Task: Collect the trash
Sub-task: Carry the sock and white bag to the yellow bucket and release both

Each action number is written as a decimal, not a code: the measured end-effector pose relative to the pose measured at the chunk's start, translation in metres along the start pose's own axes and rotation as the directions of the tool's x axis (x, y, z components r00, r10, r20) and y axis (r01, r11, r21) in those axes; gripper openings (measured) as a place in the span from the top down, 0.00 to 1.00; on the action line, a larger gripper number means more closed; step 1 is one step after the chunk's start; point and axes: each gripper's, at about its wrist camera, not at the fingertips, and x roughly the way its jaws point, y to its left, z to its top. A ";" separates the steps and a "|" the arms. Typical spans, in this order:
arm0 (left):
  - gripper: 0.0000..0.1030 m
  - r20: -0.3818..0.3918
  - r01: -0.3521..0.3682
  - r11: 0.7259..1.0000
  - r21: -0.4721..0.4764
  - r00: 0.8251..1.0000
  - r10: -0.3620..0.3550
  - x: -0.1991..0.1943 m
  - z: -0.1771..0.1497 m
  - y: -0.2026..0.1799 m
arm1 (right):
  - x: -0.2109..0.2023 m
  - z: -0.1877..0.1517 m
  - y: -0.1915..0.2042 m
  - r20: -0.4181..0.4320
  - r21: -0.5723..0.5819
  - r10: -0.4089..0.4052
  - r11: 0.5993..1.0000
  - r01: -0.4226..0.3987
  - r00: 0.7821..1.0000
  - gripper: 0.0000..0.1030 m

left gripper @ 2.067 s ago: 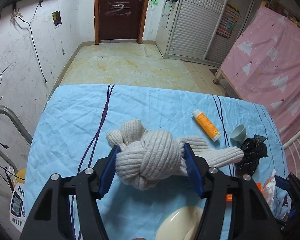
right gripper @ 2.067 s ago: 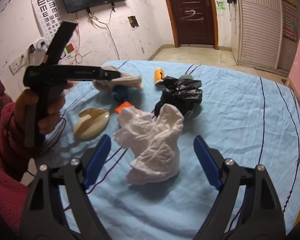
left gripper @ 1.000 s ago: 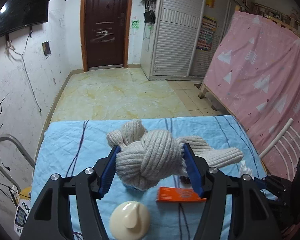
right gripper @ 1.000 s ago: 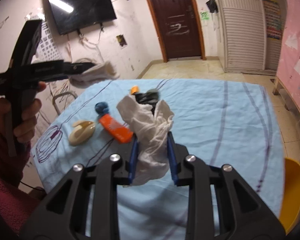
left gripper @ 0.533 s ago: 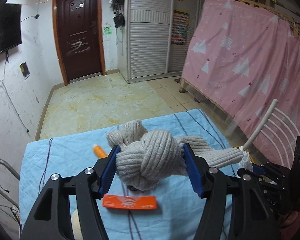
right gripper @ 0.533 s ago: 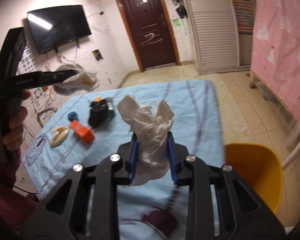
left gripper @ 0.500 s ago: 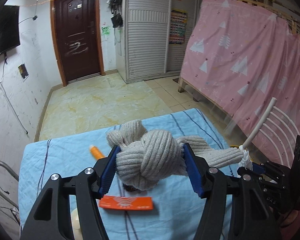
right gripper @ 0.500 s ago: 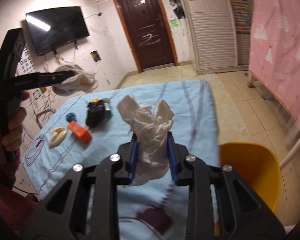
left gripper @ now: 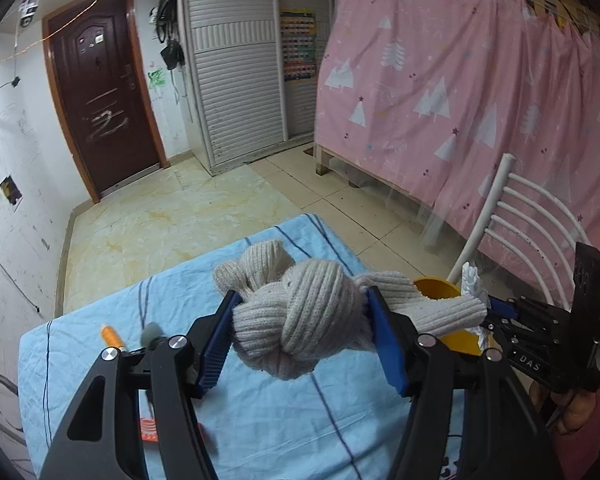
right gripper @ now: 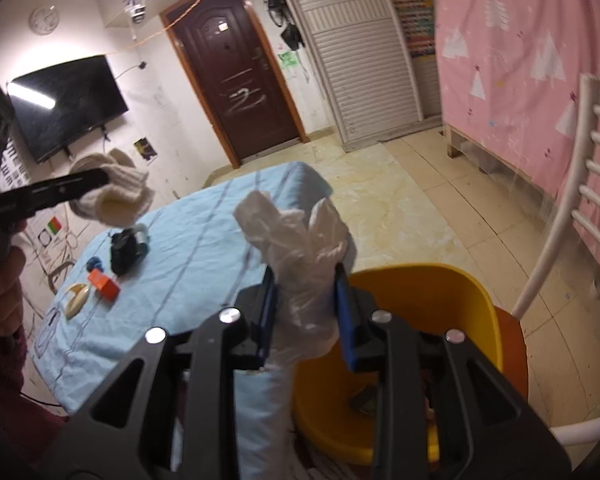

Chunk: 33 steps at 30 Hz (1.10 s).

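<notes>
My left gripper [left gripper: 300,330] is shut on a knotted beige knit sock [left gripper: 304,320] and holds it in the air above the blue-covered table [left gripper: 260,408]. In the right wrist view the same sock [right gripper: 112,196] hangs at the left in the black tool held by a hand. My right gripper [right gripper: 306,312] is shut on a crumpled white plastic glove [right gripper: 300,248], at the table's right edge and just left of a yellow bin [right gripper: 420,332]. The bin [left gripper: 440,286] peeks out behind the sock in the left wrist view, with the right gripper beside it.
On the table lie a black bag with a grey cup [right gripper: 128,250], a blue ball [right gripper: 94,264], an orange box [right gripper: 104,286], a cream hook [right gripper: 76,300] and an orange tube [left gripper: 110,336]. The bin sits on a white chair [right gripper: 572,232]. A pink curtain [left gripper: 480,100] hangs to the right.
Both grippers have swung to the right across the table with their loads. The yellow bin has come in close under the right gripper, and the table's items have slid off to the left.
</notes>
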 end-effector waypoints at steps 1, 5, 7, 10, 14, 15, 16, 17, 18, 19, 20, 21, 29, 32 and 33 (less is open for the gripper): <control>0.46 -0.001 0.002 1.000 0.013 1.000 -0.002 0.002 0.001 -0.006 | 0.001 -0.001 -0.003 0.000 0.009 -0.003 1.000 0.003 1.000 0.75; 0.46 -0.004 0.020 0.998 0.054 1.000 -0.020 0.012 0.005 -0.027 | 0.001 -0.006 -0.026 -0.005 0.051 -0.019 0.998 0.020 1.000 0.75; 0.46 -0.008 0.032 0.997 0.071 0.999 -0.031 0.017 0.007 -0.039 | 0.002 -0.007 -0.033 -0.009 0.069 -0.023 0.997 0.024 1.000 0.74; 0.46 -0.013 0.053 0.994 0.100 0.999 -0.052 0.025 0.009 -0.056 | 0.005 -0.010 -0.044 -0.019 0.092 -0.034 0.995 0.035 0.999 0.63; 0.46 -0.014 0.067 0.990 0.126 0.998 -0.065 0.035 0.011 -0.073 | 0.005 -0.011 -0.053 -0.017 0.114 -0.045 0.992 0.046 0.999 0.51; 0.46 -0.015 0.071 0.989 0.130 0.997 -0.070 0.037 0.011 -0.077 | 0.005 -0.012 -0.055 -0.014 0.120 -0.048 0.992 0.049 0.999 0.48; 0.46 -0.019 0.078 0.988 0.134 0.997 -0.076 0.041 0.011 -0.081 | 0.004 -0.012 -0.057 -0.012 0.124 -0.050 0.991 0.051 0.999 0.46; 0.46 -0.023 0.082 0.987 0.135 0.997 -0.080 0.043 0.012 -0.084 | 0.003 -0.012 -0.060 -0.009 0.129 -0.053 0.990 0.053 0.999 0.45; 0.46 -0.028 0.087 0.987 0.135 0.996 -0.084 0.045 0.012 -0.085 | 0.001 -0.012 -0.062 -0.006 0.133 -0.058 0.989 0.058 0.998 0.45; 0.46 -0.032 0.096 0.986 0.136 0.995 -0.093 0.049 0.011 -0.087 | 0.000 -0.012 -0.064 -0.003 0.136 -0.062 0.989 0.062 0.998 0.44; 0.46 -0.032 0.105 0.985 0.140 0.994 -0.101 0.051 0.010 -0.089 | -0.002 -0.012 -0.067 0.001 0.143 -0.067 0.988 0.067 0.998 0.44; 0.46 -0.035 0.113 0.983 0.142 0.993 -0.109 0.053 0.011 -0.092 | -0.003 -0.011 -0.069 0.005 0.149 -0.071 0.986 0.069 0.997 0.43; 0.37 -0.036 0.168 0.977 0.130 0.986 -0.164 0.068 0.008 -0.103 | -0.012 -0.011 -0.079 0.022 0.167 -0.104 0.981 0.099 0.994 0.41; 0.37 -0.041 0.165 0.978 0.127 0.986 -0.161 0.069 0.009 -0.104 | -0.012 -0.011 -0.079 0.022 0.164 -0.101 0.982 0.096 0.995 0.41; 0.37 -0.043 0.163 0.979 0.124 0.986 -0.159 0.070 0.009 -0.104 | -0.012 -0.011 -0.078 0.021 0.164 -0.098 0.982 0.094 0.995 0.41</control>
